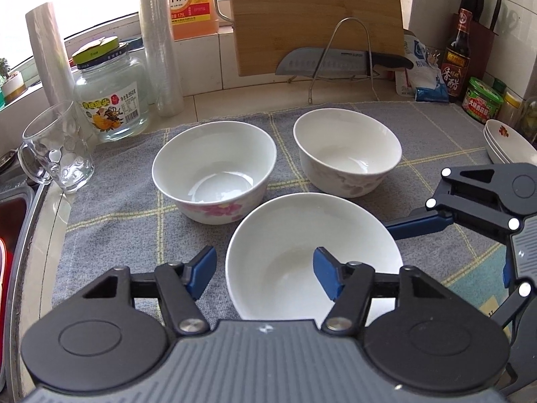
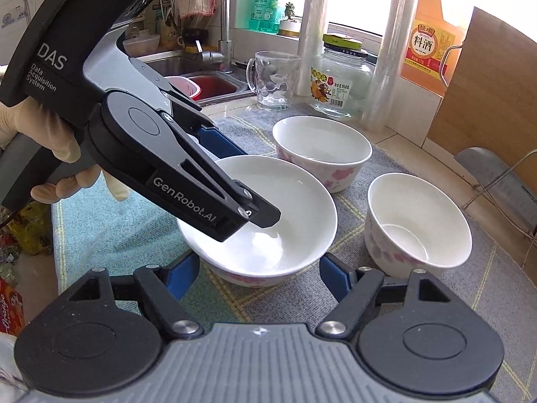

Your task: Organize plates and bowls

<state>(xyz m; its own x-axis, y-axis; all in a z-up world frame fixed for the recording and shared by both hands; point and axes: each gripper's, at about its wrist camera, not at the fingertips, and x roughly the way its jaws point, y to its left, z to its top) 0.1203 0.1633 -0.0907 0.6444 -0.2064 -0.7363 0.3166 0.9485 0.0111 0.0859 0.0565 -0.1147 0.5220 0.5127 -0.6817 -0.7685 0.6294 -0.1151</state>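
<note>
- Bowls: three sit on the cloth (image 1: 110, 221) on the worktop; the near bowl (image 1: 312, 255) lies between my two claws.
- My left claw (image 1: 265, 275) straddles its left rim, partly open, pads not pressing.
- My right claw (image 2: 260, 277) frames the bowl, not gripping.
- Next, I judge: pinch the rim, lift, nest it.

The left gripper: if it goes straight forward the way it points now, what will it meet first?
Most likely the nearest white bowl: the left gripper already straddles its near-left wall, one finger inside, the other outside.
</note>
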